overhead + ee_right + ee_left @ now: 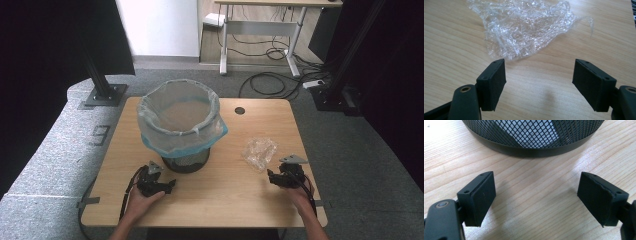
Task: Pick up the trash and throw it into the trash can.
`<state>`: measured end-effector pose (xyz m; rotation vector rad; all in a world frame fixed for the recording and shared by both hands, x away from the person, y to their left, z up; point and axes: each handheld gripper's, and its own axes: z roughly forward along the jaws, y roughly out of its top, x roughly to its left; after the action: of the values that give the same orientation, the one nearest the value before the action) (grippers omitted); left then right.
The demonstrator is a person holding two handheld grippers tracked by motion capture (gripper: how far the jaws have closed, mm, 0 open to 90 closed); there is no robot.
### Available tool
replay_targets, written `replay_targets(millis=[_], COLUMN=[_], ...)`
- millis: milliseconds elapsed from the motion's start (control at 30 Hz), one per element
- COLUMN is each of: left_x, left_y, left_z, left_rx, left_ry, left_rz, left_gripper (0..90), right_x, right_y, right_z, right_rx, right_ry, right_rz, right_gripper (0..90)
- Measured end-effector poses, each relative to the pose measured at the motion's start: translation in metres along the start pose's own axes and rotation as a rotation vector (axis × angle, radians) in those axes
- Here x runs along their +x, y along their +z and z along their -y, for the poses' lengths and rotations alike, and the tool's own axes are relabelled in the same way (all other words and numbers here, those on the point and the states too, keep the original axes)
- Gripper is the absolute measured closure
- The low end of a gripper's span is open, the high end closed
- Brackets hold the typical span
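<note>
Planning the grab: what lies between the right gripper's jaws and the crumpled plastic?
Bare tabletop, seen in the right gripper view, between right gripper and crumpled plastic.

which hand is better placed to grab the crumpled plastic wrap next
Right. The right tongs sit open just short of the crumpled plastic wrap, which lies straight ahead of their jaws. The left tongs, also open, face the base of the mesh bin.

High view overlooks table (pixel 210 195); gripper views skim it closely.
</note>
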<state>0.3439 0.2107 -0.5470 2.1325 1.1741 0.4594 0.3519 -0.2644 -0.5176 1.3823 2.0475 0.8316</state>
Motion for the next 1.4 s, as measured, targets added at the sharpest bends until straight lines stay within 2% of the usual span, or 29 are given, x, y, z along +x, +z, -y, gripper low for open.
replay_targets(millis=[167,300,767,867,1100,1400], left_x=[0.0,0.0,0.0,0.0,0.0,-0.001], left_y=[0.0,0.0,0.001,0.001,0.001,0.001], left_z=[0.0,0.0,-0.001,-0.001,-0.001,-0.001], left_rx=[0.0,0.0,0.0,0.0,0.0,-0.001], left_ry=[0.0,0.0,-0.002,-0.003,-0.003,-0.005], left_rz=[0.0,0.0,-0.003,-0.002,-0.002,-0.005], left_gripper=[15.0,15.0,14.9,14.9,14.9,14.9], right_x=[-0.009,-0.012,-0.007,-0.006,0.0,0.002], right_y=[0.006,0.008,0.022,0.027,0.044,0.06], right_z=[-0.002,-0.003,-0.013,-0.016,-0.022,-0.025], right_rx=[-0.017,-0.033,-0.065,-0.066,-0.073,-0.072], right_ry=[0.041,0.054,0.046,0.044,-0.002,0.006], right_rz=[0.014,0.012,-0.011,-0.013,-0.017,-0.041], right_gripper=[24.8,24.6,24.1,24.0,24.0,24.0])
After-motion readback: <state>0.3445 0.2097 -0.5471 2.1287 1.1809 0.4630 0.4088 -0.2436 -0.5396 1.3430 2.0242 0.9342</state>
